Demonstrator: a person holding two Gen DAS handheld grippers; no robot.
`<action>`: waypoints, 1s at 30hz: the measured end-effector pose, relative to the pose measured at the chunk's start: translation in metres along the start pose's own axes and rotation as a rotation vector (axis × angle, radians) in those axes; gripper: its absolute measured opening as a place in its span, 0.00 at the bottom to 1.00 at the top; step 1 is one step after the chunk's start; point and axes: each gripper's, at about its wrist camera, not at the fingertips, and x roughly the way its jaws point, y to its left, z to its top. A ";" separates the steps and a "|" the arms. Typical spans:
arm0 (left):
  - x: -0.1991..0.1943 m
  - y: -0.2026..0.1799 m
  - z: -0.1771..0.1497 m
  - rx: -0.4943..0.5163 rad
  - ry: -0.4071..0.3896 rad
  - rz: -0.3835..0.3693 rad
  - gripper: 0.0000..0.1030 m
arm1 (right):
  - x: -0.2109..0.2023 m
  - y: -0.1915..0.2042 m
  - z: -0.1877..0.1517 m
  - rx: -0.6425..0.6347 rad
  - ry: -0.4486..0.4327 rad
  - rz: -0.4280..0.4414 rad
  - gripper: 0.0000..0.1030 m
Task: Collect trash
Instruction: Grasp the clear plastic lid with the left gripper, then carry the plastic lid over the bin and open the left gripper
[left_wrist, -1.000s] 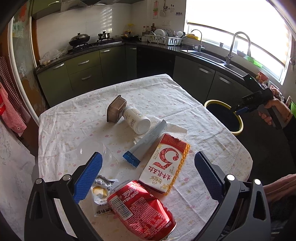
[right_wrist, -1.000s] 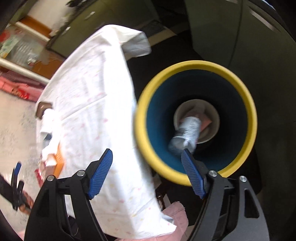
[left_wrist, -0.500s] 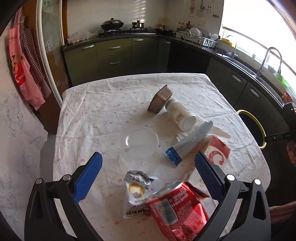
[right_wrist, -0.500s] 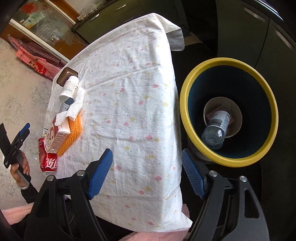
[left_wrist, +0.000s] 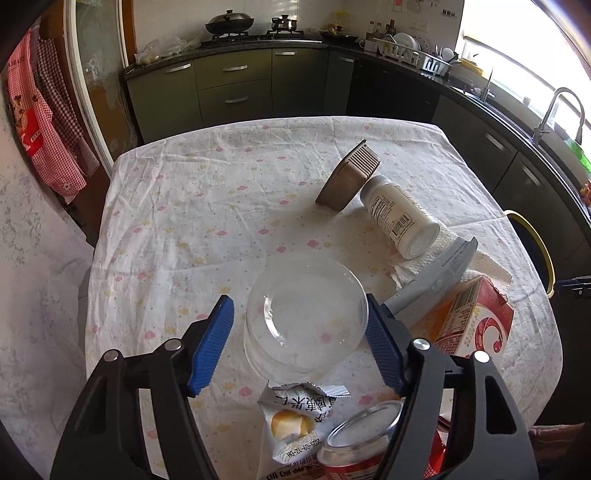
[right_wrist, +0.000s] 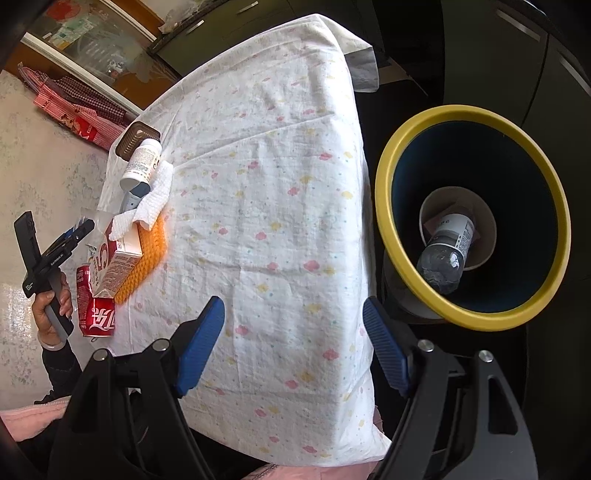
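Between the closing jaws of the left gripper (left_wrist: 300, 343), on the table (left_wrist: 177, 206), sits a clear plastic container (left_wrist: 306, 314), not yet pinched: light, thin, slippery, crush-prone, best taken across its rim; right gripper (right_wrist: 293, 345) gapes empty beside the bin (right_wrist: 472, 218).

Left gripper (left_wrist: 299, 339): it has come forward and down over the surface (left_wrist: 207, 206), from above the red can (left_wrist: 354, 450) and the carton (left_wrist: 469, 321) to the clear plastic bowl (left_wrist: 306, 317), which now sits between its fingers (left_wrist: 212, 343).
Left fingers: closing; the right one looks to be at the bowl's rim, the left one is just apart from it.
Red can: now at the bottom edge of the left view, half behind the gripper frame.
Right gripper (right_wrist: 293, 343): it has swung from over the yellow-rimmed bin (right_wrist: 469, 317) to the near edge of the surface; the bin now lies to its right.
Bottle in the bin (right_wrist: 447, 254): a second ago blurred, now lying sharp against the paper cup (right_wrist: 484, 218).
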 end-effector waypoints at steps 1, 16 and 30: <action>-0.001 0.000 0.000 0.001 -0.005 -0.003 0.56 | 0.001 0.000 0.000 0.000 0.002 0.002 0.71; -0.040 -0.016 0.023 0.063 -0.104 0.000 0.53 | -0.012 -0.001 -0.011 0.010 -0.049 0.021 0.71; -0.067 -0.183 0.082 0.327 -0.109 -0.271 0.54 | -0.037 -0.034 -0.051 0.003 -0.161 -0.124 0.71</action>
